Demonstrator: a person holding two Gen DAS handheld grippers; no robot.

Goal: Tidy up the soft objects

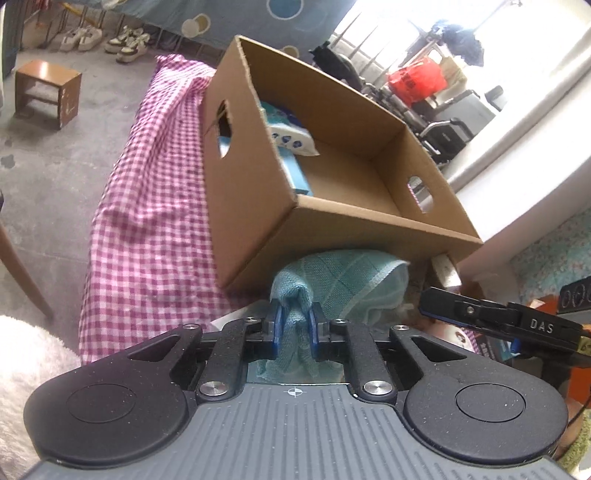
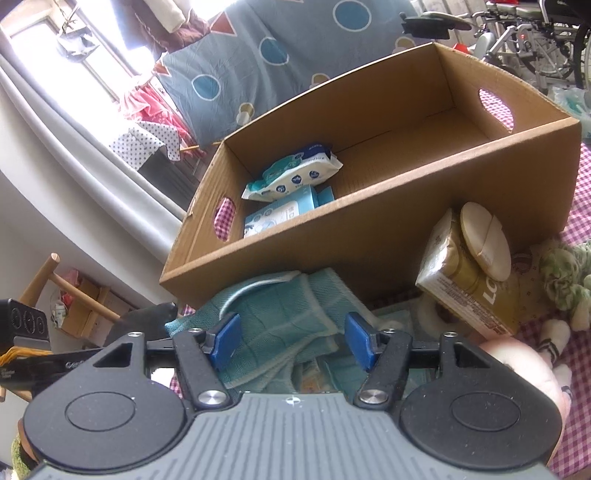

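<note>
Bright daylight through both my wrist cameras, with heavy fisheye bending.

In my left view a window (image 1: 480, 22) at one o'clock is blown out to white; in my right view another window (image 2: 44, 40) glares at ten o'clock. Straight edges curve toward the rims, corners go black, and the teal towel (image 1: 343, 280) looks slightly soft.

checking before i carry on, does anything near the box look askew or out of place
The gold carton leans tilted against the cardboard box, a round beige pad propped on it. Otherwise the left gripper just pinches the teal towel.
</note>
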